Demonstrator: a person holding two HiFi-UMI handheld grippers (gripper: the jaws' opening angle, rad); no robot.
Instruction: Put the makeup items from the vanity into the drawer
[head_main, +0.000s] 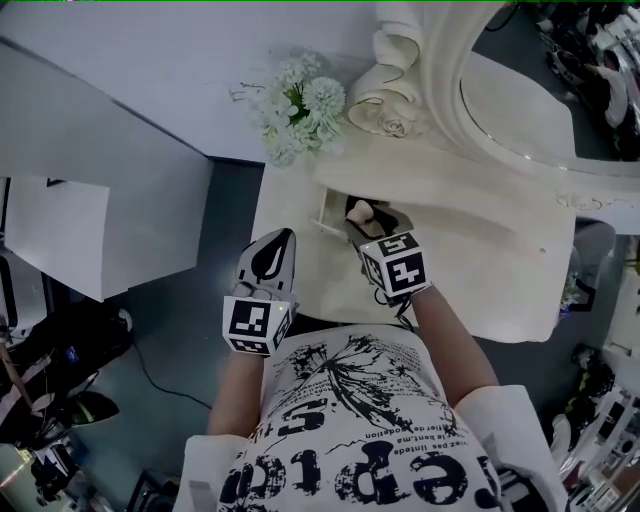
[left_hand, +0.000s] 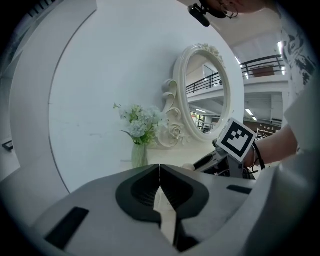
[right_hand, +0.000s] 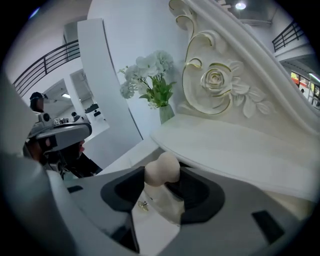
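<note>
- left gripper (left_hand: 160, 169): clenched and empty, its jaws seen meeting tip to tip with nothing between them; it is held beside the left of the right gripper, off the front edge of the bench (head_main: 480, 262).
- right gripper (head_main: 368, 215): grasping the makeup sponge (right_hand: 161, 170); it is tilted downward, and its marker cube is seen at the rear.
- makeup sponge: a beige, peanut-shaped piece, gripped at the tips of the right gripper's jaws with its rounded top standing above them.
- drawer (head_main: 325, 212): pulled out from the bench front and seen directly under the right gripper's tips; its contents cannot be made out.
- bench: a cream vanity top, lying ahead of and to the right of the right gripper.
- mirror (head_main: 520, 90): an oval in a carved cream frame, standing well ahead of both grippers.
- flowers (head_main: 300, 105): a white bunch in a vase (left_hand: 138, 155), placed ahead of the left gripper, left of the mirror frame.
</note>
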